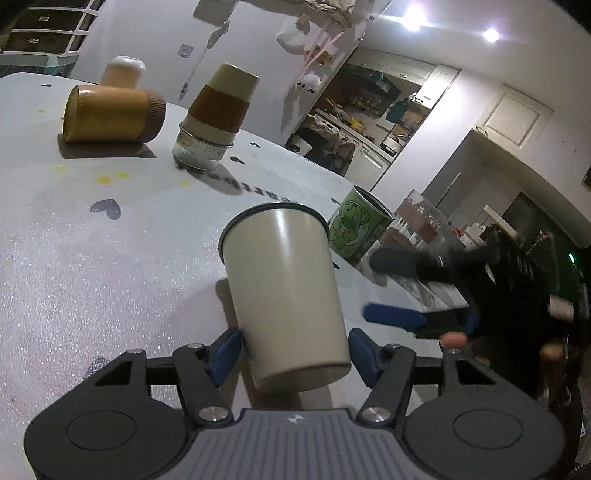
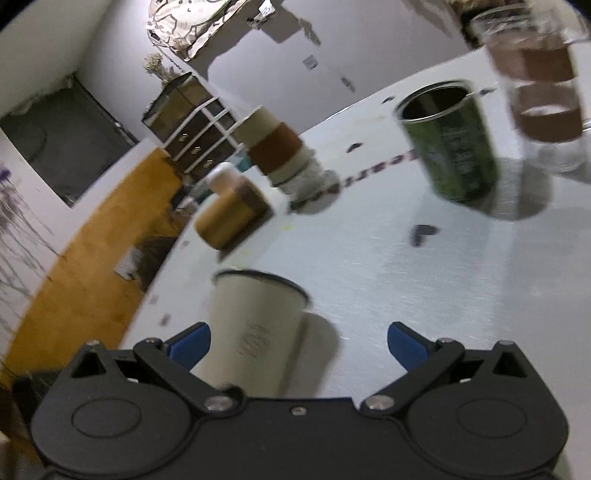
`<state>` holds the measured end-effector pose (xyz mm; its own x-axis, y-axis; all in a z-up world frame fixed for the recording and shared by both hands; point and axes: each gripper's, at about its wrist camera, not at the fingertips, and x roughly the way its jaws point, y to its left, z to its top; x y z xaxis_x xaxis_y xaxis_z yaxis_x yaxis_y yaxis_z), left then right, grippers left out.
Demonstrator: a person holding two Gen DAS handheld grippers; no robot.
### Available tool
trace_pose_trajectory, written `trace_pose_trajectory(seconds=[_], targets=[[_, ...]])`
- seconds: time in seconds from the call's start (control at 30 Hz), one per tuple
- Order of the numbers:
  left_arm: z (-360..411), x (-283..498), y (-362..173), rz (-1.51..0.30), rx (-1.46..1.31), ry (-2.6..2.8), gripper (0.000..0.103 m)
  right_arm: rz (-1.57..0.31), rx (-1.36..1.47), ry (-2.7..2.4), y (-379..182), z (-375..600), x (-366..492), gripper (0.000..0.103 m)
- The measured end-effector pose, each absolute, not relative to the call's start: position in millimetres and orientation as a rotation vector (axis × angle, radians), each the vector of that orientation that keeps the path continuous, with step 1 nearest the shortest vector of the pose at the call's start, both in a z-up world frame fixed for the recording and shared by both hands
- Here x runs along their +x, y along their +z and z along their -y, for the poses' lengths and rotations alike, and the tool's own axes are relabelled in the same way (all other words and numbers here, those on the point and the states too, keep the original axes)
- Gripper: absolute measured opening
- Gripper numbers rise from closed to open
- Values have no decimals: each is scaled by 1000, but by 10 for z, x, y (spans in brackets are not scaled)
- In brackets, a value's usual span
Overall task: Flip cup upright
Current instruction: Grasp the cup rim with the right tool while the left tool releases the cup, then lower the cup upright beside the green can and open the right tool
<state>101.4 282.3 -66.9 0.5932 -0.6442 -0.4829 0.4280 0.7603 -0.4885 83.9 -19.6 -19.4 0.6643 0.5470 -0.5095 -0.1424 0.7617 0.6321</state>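
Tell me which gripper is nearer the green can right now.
Right, by a modest margin, I'd judge. The right gripper hovers open just short of the green can. The left gripper sits farther back, its jaws around the cream cup.

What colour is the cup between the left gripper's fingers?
Cream cup with a dark rim, clearest in the left wrist view.

Two bright round ceiling lights (image 1: 412, 16) glare over white walls (image 1: 491, 70), a cluttered kitchen counter (image 1: 354, 125) and orange wooden floor (image 2: 92, 266).

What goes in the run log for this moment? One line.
left gripper: shut on cream cup, rim up | right gripper: open | table: green can upright
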Motion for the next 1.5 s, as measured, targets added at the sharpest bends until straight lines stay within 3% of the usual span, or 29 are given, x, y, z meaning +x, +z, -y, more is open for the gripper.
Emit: trace_pose_trajectory(seconds=[0.2, 0.4, 0.77, 1.17, 1.4, 1.5], targets=[[-2851, 980, -681, -679, -334, -645, 63, -861, 641, 497, -274, -103, 1320, 102], [-2864, 914, -676, -638, -291, -657, 63, -885, 563, 508, -239, -323, 1419, 79], [-2555, 708, -752, -509, -72, -662, 61, -576, 210, 514, 344, -389, 542, 77], [-2337, 681, -897, -403, 91, -596, 60, -511, -48, 463, 251, -687, 407, 82], [-2386, 791, -886, -416, 33, -549, 79, -416, -99, 406, 210, -678, 683, 78], [-2430, 805, -880, -412, 20, -538, 79, -385, -101, 346, 199, -621, 967, 78]])
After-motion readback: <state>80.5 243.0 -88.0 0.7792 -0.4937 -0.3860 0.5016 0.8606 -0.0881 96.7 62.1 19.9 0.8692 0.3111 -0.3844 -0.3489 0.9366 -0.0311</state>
